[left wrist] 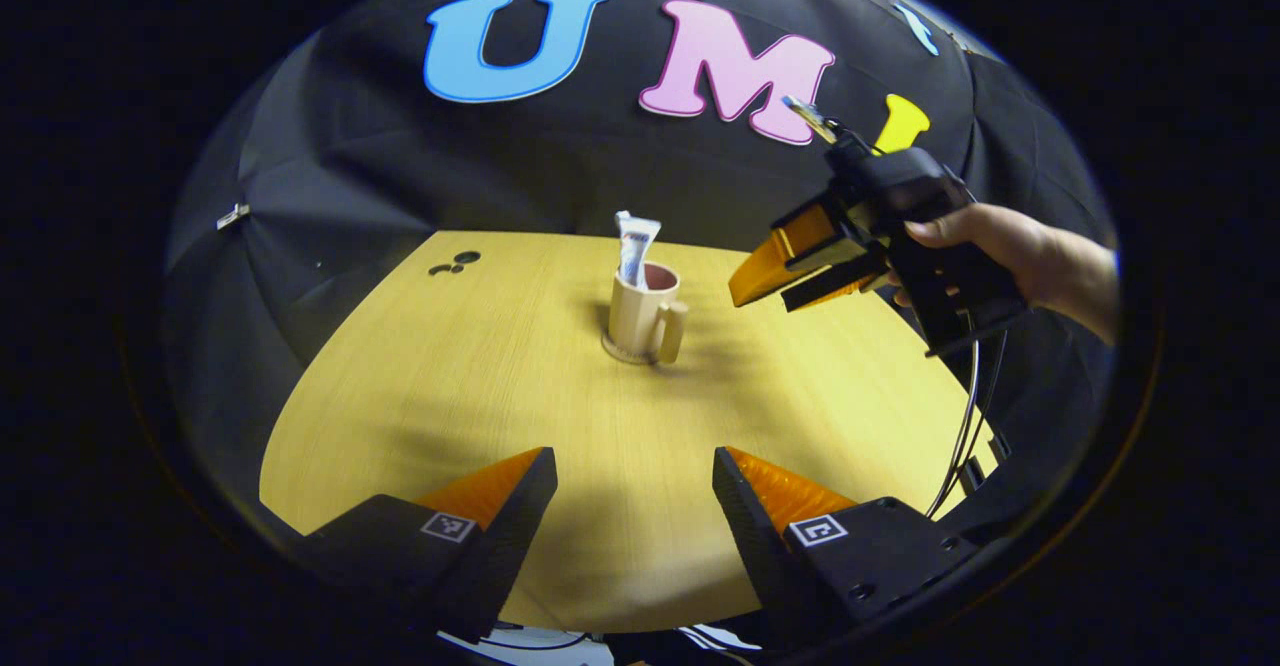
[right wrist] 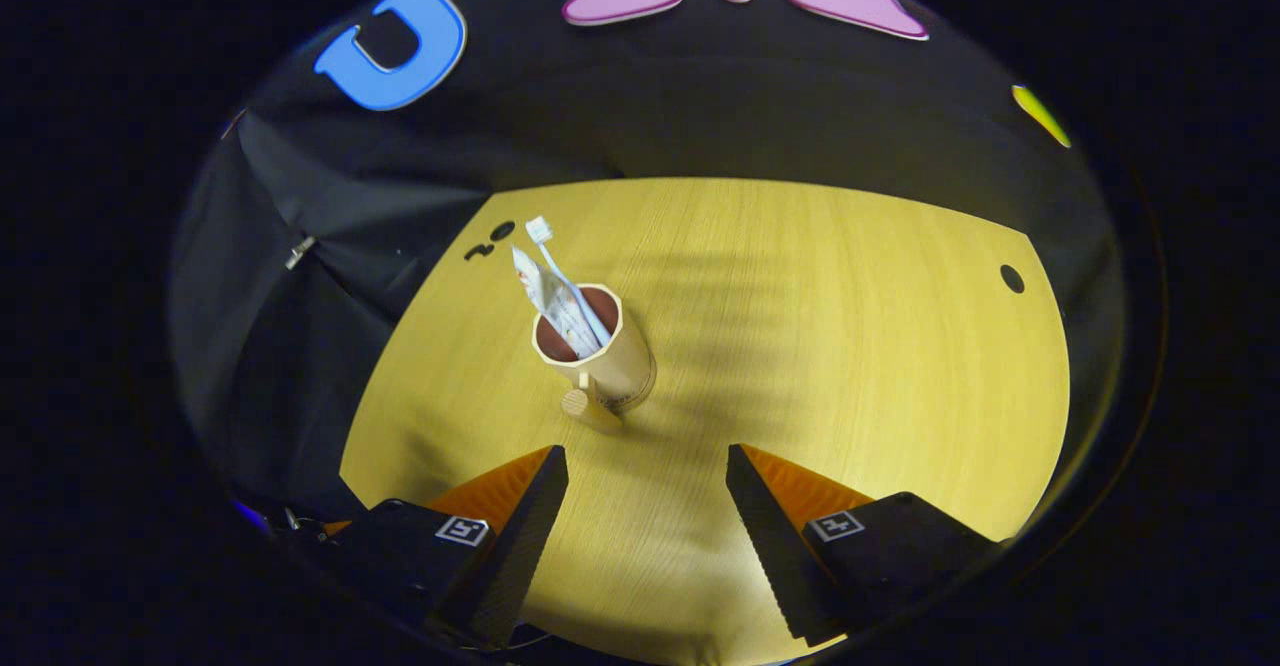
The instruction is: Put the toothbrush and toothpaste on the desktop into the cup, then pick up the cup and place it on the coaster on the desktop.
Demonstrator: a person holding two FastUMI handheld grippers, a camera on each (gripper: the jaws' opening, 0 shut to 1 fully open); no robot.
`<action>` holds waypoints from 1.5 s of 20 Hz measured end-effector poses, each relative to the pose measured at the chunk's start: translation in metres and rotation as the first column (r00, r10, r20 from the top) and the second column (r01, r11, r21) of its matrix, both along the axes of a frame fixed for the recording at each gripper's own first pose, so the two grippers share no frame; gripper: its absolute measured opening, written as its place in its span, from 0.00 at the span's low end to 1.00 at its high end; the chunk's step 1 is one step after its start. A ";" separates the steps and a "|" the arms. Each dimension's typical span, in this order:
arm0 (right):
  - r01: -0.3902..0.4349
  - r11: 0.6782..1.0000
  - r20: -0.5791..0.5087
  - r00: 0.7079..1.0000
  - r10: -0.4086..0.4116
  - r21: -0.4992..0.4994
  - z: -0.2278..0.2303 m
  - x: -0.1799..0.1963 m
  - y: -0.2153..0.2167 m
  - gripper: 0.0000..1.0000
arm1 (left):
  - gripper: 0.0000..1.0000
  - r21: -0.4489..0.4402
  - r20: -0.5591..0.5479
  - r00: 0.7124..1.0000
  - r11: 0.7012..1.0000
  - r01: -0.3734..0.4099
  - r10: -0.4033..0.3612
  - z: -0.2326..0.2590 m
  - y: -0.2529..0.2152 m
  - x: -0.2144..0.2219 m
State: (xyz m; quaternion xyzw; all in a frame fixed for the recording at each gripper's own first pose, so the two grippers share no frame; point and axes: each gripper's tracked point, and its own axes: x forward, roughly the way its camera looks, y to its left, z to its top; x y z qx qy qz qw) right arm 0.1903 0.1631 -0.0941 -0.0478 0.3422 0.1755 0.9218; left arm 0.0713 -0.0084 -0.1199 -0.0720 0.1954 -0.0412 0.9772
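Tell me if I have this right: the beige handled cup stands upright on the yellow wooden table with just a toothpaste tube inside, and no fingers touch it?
Not quite. The beige handled cup holds the toothpaste tube and a white toothbrush too, as the right gripper view shows. The rest stands.

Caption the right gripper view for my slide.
Toothbrush and toothpaste stand in the cup on the desktop; right gripper open, short of it.

toothbrush and toothpaste in cup, cup on coaster, on desktop
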 end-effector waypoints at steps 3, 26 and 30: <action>-0.011 0.998 0.102 0.995 0.005 0.059 0.037 -0.013 -0.028 0.99 | 0.98 -0.009 0.080 0.997 1.000 0.012 -0.011 0.045 -0.017 0.013; 0.145 0.931 0.662 0.667 -0.342 0.335 0.222 -0.181 -0.125 0.98 | 0.98 0.081 0.460 0.872 0.985 0.150 -0.170 0.208 -0.035 -0.034; 0.177 0.925 0.698 0.613 -0.370 0.335 0.226 -0.218 -0.130 0.98 | 0.98 0.079 0.486 0.860 0.988 0.131 -0.153 0.210 -0.019 -0.053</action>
